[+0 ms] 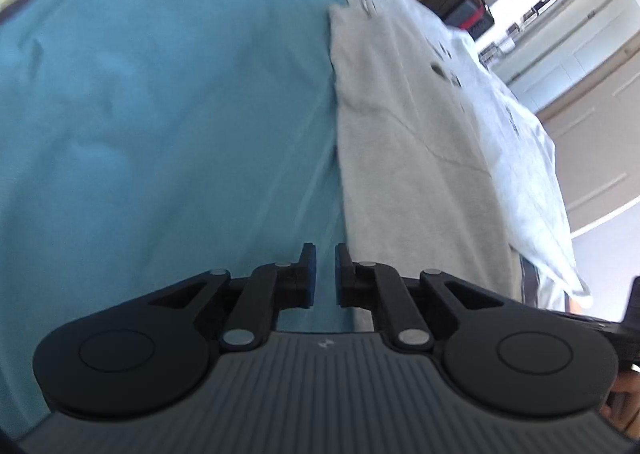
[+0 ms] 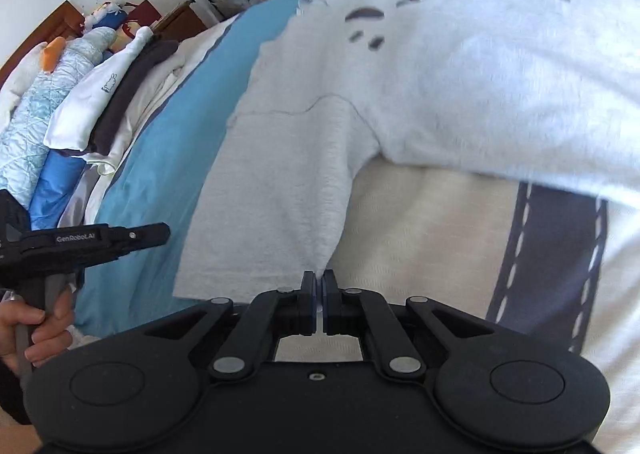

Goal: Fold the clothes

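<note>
Sleeve (image 2: 280, 181) fabric is what the right tool (image 2: 319, 294) has clenched on: its pads are pressed together on the near corner of the cuff, which puckers up into them. From that pinch the sleeve runs straight away from the tool, its long axis pointing up to the shoulder of the pale grey sweatshirt (image 2: 460, 73), whose printed body spreads off to the right of the sleeve.

The left tool (image 1: 325, 274) is drawn almost fully closed. A slim gap is left between the pads and nothing is caught in it. It sits over the blue sheet (image 1: 160, 93) of the bed, just beside the sweatshirt's left edge, so the garment lies to the right of this tool and stretches away from it. The hand (image 2: 36, 330) gripping its handle shows on the far left of the right wrist view.

Under the sweatshirt's right side lies a cream blanket (image 2: 420, 221) with a dark dashed stripe. Well beyond the sweatshirt's left edge, a stack of folded clothes (image 2: 100, 109) rests along the bed.

Judging by the hold, the right hand is the nearer one and the one set to carry the sleeve across the sweatshirt's body. That fold turns on swinging the cuff rightward, across the sleeve's own axis. The left tool would first need a grip on the edge beside it.
</note>
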`<action>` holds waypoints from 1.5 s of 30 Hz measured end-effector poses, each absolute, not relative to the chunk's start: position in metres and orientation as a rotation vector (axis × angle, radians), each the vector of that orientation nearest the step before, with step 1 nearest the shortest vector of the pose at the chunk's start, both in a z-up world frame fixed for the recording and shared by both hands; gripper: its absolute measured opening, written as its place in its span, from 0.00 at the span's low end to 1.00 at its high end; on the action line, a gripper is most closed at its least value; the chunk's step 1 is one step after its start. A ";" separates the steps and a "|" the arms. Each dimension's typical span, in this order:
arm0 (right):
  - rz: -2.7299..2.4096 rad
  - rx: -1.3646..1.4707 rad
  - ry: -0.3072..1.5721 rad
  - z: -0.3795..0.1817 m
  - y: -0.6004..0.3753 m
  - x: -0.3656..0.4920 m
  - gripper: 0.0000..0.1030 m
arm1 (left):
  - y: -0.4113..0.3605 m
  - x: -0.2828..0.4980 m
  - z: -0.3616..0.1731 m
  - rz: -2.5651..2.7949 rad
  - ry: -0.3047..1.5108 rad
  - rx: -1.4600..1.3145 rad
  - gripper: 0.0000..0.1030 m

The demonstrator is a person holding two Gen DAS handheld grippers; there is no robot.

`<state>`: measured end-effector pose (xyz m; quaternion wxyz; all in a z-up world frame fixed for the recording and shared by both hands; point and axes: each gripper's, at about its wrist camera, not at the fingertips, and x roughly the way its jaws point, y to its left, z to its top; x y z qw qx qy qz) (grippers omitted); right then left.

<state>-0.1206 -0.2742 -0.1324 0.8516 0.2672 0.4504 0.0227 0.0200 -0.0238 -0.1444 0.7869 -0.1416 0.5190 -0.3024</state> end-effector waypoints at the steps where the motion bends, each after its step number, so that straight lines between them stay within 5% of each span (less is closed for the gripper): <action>1: 0.061 0.579 0.946 -0.137 -0.276 -0.122 0.08 | -0.026 0.019 -0.149 -0.677 1.139 -0.319 0.13; 6: 0.066 0.672 0.897 -0.143 -0.290 -0.129 0.18 | -0.041 0.016 -0.155 -0.711 1.116 -0.330 0.38; 8: 0.023 0.707 0.847 -0.141 -0.303 -0.137 0.34 | -0.046 0.015 -0.159 -0.717 1.102 -0.376 0.51; 10: -0.038 0.740 0.782 -0.138 -0.318 -0.147 0.41 | -0.052 0.014 -0.163 -0.731 1.081 -0.431 0.85; 11: -0.067 0.762 0.756 -0.138 -0.327 -0.154 0.42 | -0.056 0.013 -0.165 -0.742 1.067 -0.462 0.89; 12: -0.089 0.791 0.739 -0.138 -0.337 -0.159 0.43 | -0.062 0.010 -0.165 -0.731 1.046 -0.445 0.86; 15: -0.137 0.887 0.697 -0.144 -0.361 -0.174 0.43 | -0.084 -0.001 -0.153 -0.640 0.965 -0.185 0.02; 23: -0.231 0.864 0.703 -0.158 -0.383 -0.189 0.44 | -0.066 -0.022 -0.115 -0.394 0.751 0.098 0.00; 27: -0.216 0.828 0.709 -0.155 -0.384 -0.187 0.44 | -0.047 -0.003 -0.146 -0.405 0.940 -0.033 0.01; 30: -0.212 0.796 0.717 -0.153 -0.381 -0.185 0.44 | -0.047 0.003 -0.135 -0.469 0.958 -0.050 0.15; 33: -0.151 0.807 0.720 -0.152 -0.374 -0.176 0.46 | -0.039 0.008 -0.139 -0.530 0.982 -0.229 0.50; 35: -0.084 0.820 0.720 -0.151 -0.367 -0.165 0.46 | -0.041 0.010 -0.149 -0.575 1.035 -0.315 0.55; 37: -0.020 0.822 0.744 -0.151 -0.356 -0.149 0.49 | -0.046 0.007 -0.149 -0.591 1.036 -0.291 0.48; 38: 0.006 0.824 0.763 -0.153 -0.351 -0.140 0.53 | -0.049 0.005 -0.146 -0.590 1.026 -0.267 0.34; 39: 0.033 0.825 0.783 -0.155 -0.345 -0.131 0.53 | -0.049 0.003 -0.142 -0.583 1.012 -0.267 0.00; 45: -0.033 0.749 0.751 -0.116 -0.363 -0.108 0.53 | -0.041 0.000 -0.115 -0.381 0.915 -0.061 0.05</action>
